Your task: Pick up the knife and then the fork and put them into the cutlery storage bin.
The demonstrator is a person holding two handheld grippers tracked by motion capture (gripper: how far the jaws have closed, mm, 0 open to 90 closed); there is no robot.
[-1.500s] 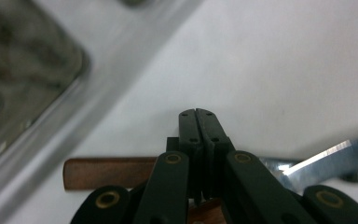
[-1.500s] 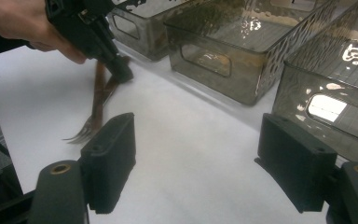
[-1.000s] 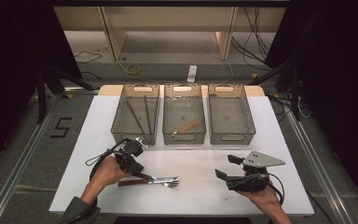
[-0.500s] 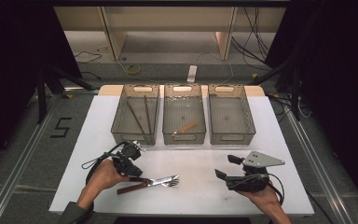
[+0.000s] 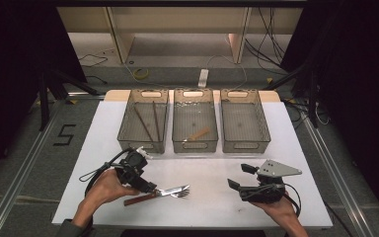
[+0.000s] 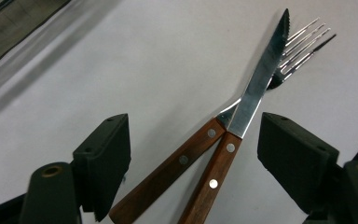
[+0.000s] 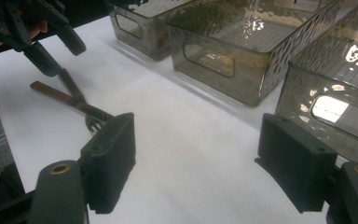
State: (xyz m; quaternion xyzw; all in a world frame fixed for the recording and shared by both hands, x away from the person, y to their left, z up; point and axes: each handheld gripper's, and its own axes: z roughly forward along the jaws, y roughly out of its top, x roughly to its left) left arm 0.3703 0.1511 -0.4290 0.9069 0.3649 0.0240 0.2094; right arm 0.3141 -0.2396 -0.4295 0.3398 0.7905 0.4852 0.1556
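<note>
- Left gripper near the front-left of the white worktop; jaws just opened wide, nothing clamped.
- Between the spread jaws, untouched by either pad: wooden handles of knife and fork, flat on the worktop, knife blade crossed over the fork.
- Right gripper near the front-right edge, jaws wide apart, empty.
- Three clear bins along the back edge.
</note>
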